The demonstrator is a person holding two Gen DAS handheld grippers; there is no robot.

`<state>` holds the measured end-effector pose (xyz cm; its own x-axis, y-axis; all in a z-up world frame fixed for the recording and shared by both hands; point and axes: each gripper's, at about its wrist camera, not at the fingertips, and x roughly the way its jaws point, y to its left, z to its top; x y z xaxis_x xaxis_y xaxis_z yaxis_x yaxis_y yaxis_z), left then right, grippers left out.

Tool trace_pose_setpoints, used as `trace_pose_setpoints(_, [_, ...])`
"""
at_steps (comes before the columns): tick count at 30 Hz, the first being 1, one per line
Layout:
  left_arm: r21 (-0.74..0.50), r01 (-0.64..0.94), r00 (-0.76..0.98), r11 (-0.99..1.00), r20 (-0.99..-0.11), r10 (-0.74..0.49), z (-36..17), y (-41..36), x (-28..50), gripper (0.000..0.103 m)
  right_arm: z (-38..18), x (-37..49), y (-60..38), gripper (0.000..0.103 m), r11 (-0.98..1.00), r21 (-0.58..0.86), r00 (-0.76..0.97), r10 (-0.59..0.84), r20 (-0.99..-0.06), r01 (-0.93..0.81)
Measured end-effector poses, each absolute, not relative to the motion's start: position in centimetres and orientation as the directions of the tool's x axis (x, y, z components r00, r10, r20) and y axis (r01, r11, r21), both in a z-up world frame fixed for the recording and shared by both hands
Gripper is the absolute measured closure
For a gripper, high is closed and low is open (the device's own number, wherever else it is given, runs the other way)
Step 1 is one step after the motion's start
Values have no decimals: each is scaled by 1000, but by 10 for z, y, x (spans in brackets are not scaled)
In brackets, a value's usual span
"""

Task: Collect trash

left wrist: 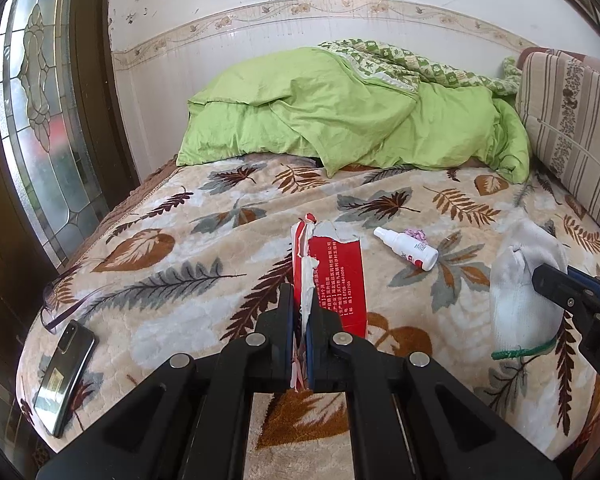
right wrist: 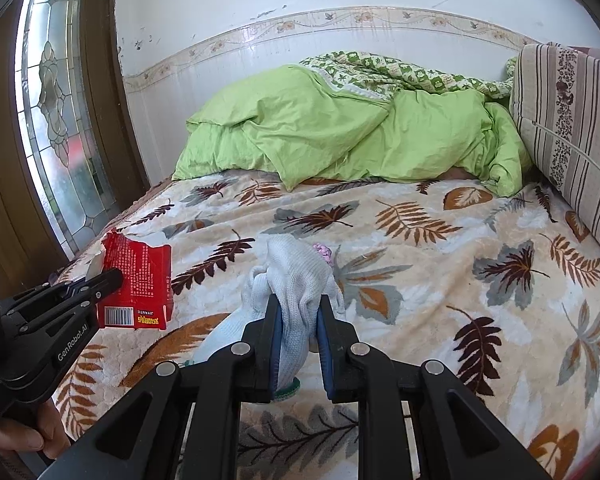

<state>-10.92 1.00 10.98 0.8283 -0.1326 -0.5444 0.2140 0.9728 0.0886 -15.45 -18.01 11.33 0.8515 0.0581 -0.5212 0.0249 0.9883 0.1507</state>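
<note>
My left gripper point(left wrist: 300, 312) is clamped tight on a torn, flattened red cardboard packet point(left wrist: 338, 280), held above the leaf-patterned plush bedspread point(left wrist: 228, 216). My right gripper point(right wrist: 299, 320) pinches a bunched white knitted glove point(right wrist: 296, 276). A small white spray bottle point(left wrist: 406, 249) lies on the bedspread between them.

Bedroom clutter I can see, trash aside

Near left on the leaf-print blanket point(left wrist: 440, 208) lie a phone point(left wrist: 64, 376) and glasses point(left wrist: 66, 300) (just beside each other); far back, a green duvet point(left wrist: 340, 120); right, a striped cushion point(left wrist: 572, 128).
</note>
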Motion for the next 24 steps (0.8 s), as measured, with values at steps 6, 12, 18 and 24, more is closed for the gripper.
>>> trace_pose_setpoints(6, [97, 216, 832, 972, -539, -131, 110, 8, -110, 99, 114, -156, -182, 86, 988, 151, 853, 54, -520, 30])
trace_pose_setpoints(12, [97, 215, 832, 972, -539, -130, 110, 8, -111, 99, 114, -156, -182, 86, 988, 150, 853, 54, -519, 29])
trace_pose_setpoints(18, [99, 215, 833, 972, -538, -130, 110, 7, -112, 99, 114, -156, -182, 86, 988, 150, 853, 51, -519, 32])
trace_pose_setpoints(24, [101, 216, 834, 971, -536, -130, 110, 7, -112, 99, 115, -157, -182, 86, 988, 151, 854, 51, -518, 32])
